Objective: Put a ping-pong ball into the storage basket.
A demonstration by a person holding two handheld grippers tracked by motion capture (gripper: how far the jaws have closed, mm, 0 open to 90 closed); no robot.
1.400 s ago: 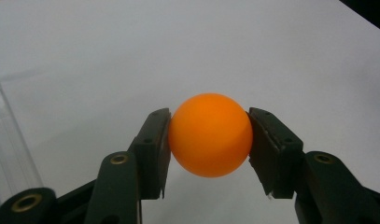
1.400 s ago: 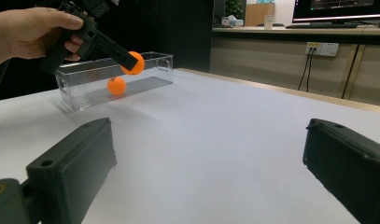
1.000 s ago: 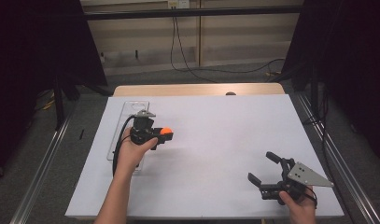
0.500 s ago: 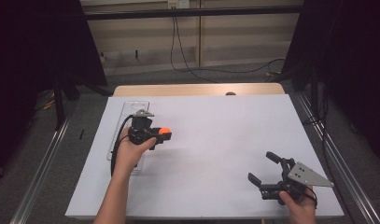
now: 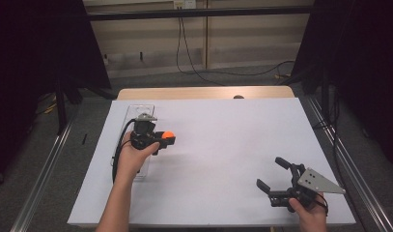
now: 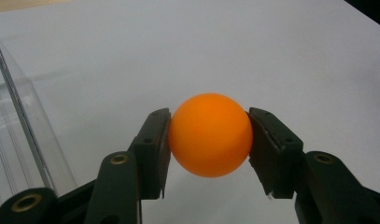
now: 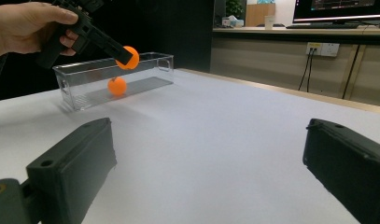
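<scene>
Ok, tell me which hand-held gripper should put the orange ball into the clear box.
Left. The left hand-held gripper is already shut on the orange ball, right beside the clear box. The right hand-held gripper stands open with nothing between its jaws, at the far corner of the table.

You've changed nothing that shows between the earlier pictures and now. Your left gripper sits at the same spot just beside the box, clamped on the ball exactly as before. Your right gripper hasn't shifted from the table's near right part, and its jaws are spread as wide as they were.
</scene>
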